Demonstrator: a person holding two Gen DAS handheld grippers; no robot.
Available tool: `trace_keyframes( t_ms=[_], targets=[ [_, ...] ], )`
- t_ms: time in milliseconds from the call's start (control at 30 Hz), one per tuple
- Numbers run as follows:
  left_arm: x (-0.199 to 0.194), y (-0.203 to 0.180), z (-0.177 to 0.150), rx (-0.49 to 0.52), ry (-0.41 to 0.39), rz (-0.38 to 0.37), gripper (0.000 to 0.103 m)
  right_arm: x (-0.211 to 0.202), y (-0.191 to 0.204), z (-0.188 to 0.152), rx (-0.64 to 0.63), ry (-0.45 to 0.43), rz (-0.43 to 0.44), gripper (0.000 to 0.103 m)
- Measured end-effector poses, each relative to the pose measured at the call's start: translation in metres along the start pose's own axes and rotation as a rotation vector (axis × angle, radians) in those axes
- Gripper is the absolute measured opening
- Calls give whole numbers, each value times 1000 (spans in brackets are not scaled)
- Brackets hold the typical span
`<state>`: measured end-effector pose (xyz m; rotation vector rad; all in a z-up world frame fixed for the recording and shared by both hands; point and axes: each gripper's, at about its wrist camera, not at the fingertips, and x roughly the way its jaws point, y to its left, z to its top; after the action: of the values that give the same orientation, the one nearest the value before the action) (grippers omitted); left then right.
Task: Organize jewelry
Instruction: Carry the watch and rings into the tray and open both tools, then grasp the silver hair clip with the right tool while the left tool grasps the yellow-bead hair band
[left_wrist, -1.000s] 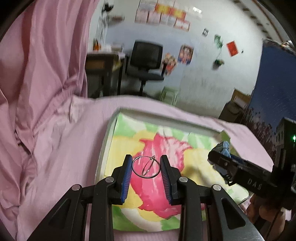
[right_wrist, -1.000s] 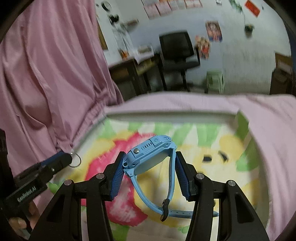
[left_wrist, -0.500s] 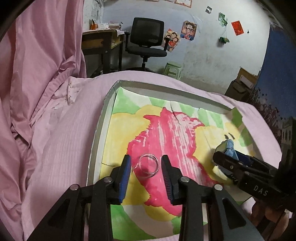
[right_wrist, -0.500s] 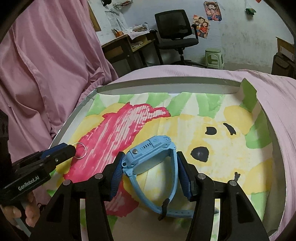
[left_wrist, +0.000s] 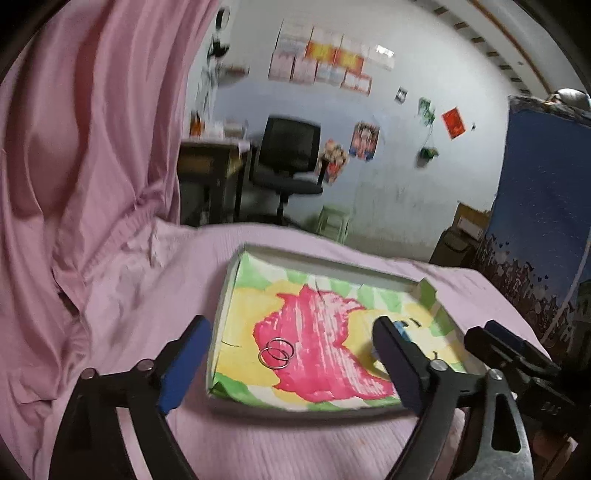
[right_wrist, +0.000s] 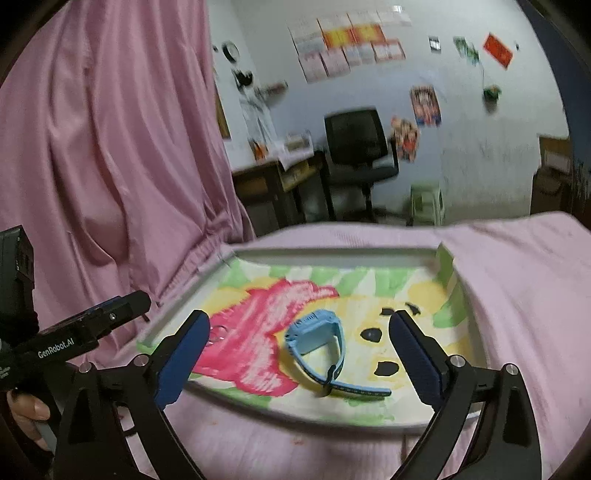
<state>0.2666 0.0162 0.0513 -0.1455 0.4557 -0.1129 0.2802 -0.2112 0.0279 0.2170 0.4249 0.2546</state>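
The pink-sheeted bed (left_wrist: 280, 443) carries your shallow white tray lined with a painted pink, yellow and green paper (right_wrist: 332, 254). Your left claw (left_wrist: 291, 362) stands spread wide and empty, and your right claw (right_wrist: 299, 350) is likewise wide apart, gripping nothing. The light blue wristwatch with its loose strap (right_wrist: 319, 338) lies on the tray's lining, and the pair of thin silver rings (left_wrist: 276, 353) rests on the pink patch.

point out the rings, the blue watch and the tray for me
rings (left_wrist: 276, 353), left wrist view, where the two loops overlap
watch (right_wrist: 314, 328), right wrist view, on the side of its case
tray (right_wrist: 332, 252), right wrist view, on its far rim
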Motion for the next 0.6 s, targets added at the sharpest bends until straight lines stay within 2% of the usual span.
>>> trace_keyframes(
  t_ms=[33, 167, 300, 467, 600],
  targets=[
    [-10, -1, -2, 5, -30, 4, 96, -10, 3, -1, -8, -24, -1, 102],
    [-48, -1, -11, 6, -132, 2, 103, -44, 14, -5, -44, -111, -5, 102],
    [-79, 2, -20, 1, -189, -3, 103, -72, 28, -11, -77, -165, -7, 102],
    [-108, 4, -37, 7, -217, 5, 103, -99, 44, -20, -105, -202, -14, 102],
    [-128, 9, -54, 36, -228, 39, 103, -112, 54, -30, -113, -187, -27, 102]
  ],
)
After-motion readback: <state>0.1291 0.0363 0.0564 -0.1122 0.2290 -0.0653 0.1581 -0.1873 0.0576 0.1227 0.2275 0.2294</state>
